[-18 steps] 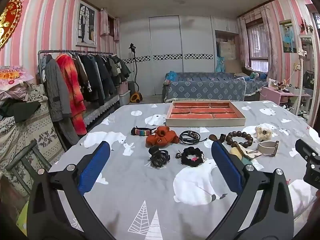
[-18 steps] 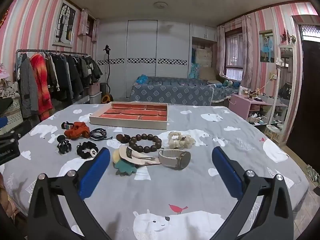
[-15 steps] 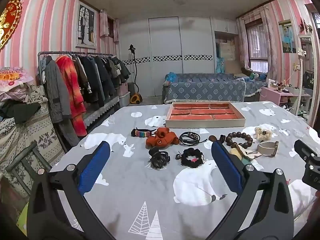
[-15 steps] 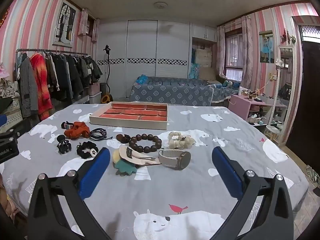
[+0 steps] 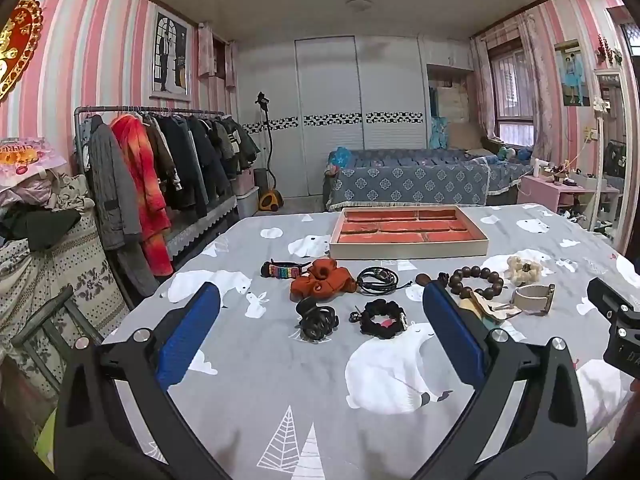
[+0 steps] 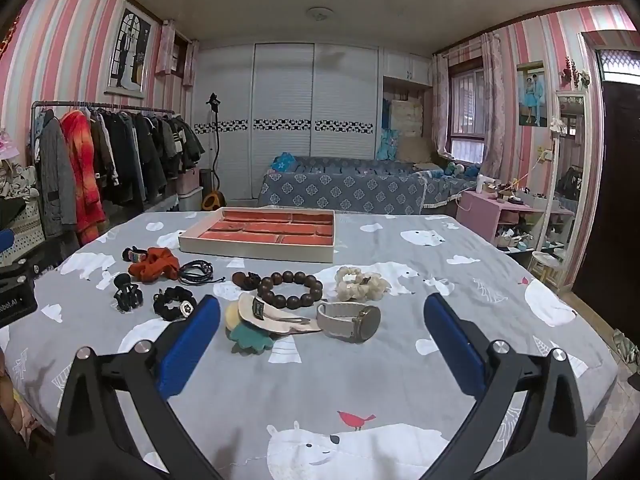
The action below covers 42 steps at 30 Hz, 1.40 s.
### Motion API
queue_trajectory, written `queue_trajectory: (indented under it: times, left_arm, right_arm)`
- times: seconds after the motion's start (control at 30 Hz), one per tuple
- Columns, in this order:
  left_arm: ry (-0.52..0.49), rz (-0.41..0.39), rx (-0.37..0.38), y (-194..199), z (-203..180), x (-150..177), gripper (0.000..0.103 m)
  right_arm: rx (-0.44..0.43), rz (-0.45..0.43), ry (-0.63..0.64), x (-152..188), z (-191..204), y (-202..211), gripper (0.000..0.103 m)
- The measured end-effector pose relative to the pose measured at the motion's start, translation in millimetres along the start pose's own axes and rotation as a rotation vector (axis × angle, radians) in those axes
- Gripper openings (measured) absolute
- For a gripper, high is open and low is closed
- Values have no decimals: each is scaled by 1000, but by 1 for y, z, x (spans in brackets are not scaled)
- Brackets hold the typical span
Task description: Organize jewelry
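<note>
Bedspread (image 5: pixel 256 360) accessories lie unmoved since before; both claws stay wide.

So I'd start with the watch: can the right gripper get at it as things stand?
Probably yes. The right gripper is open and empty, and the watch lies just ahead on the bedspread, with only bare cloth between; the hair clips sit to its left.

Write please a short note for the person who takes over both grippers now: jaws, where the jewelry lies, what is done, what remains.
Left gripper: jaws open, empty, above the grey bear-print cover.
Right gripper: the same.
Red-lined compartment tray: at the far side, every compartment empty.
On the cover before it: orange fabric scrunchie, black claw hair clip, dark wooden bead bracelet, grey-strap wristwatch, cream scrunchie, other small pieces.
Done: nothing sorted.
Left: move every piece into the tray.
</note>
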<state>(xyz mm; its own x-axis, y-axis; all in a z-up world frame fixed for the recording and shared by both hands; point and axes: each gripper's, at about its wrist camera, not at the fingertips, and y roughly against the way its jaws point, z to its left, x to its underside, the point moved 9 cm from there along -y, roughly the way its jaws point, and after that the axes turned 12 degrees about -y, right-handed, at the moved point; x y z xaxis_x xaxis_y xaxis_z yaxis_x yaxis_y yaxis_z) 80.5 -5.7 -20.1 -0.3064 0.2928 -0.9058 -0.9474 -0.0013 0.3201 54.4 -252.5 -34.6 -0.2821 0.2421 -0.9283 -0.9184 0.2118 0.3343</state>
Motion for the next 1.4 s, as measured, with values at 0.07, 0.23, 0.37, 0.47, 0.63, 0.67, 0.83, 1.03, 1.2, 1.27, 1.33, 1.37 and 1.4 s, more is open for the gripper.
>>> queue_trajectory:
  times: [0.07, 0.23, 0.37, 0.47, 0.63, 0.67, 0.83, 1.03, 1.2, 1.27, 1.33, 1.37, 1.4]
  left_arm:
    - [-4, -1, 3, 0, 3, 1, 98]
    - [-8, -5, 2, 1, 4, 0, 98]
    - [-7, -9, 4, 1, 4, 0, 98]
    - [-9, -12, 5, 0, 5, -3, 98]
    - [-12, -20, 3, 0, 2, -2, 98]
    - [-14, -20, 4, 0, 2, -2, 98]
    - [-14, -20, 5, 1, 3, -2, 98]
    - [-15, -21, 4, 1, 3, -2, 98]
    - [-14, -23, 4, 1, 3, -2, 98]
    - [-14, -22, 5, 1, 4, -3, 98]
    - [-13, -23, 5, 1, 4, -3, 98]
    - [-14, -22, 4, 1, 4, -3, 98]
    - [-14, -23, 4, 1, 4, -3, 98]
  right_arm:
    - [-1, -1, 0, 0, 1, 0, 99]
    - [4, -6, 1, -1, 0, 0, 99]
    - [8, -10, -1, -4, -2, 1, 99]
    - [8, -18, -5, -6, -2, 2, 99]
    - [10, -24, -3, -7, -3, 3, 99]
    - [10, -24, -4, -7, -3, 3, 99]
    - [10, -24, -5, -7, -3, 3, 99]
    - [10, -24, -4, -7, -3, 3, 99]
    - [15, -24, -3, -8, -4, 3, 99]
    - [15, -24, -5, -7, -4, 3, 99]
    - [17, -26, -6, -7, -5, 4, 99]
    - [18, -26, -6, -7, -5, 4, 99]
    - [18, -26, -6, -7, -5, 4, 99]
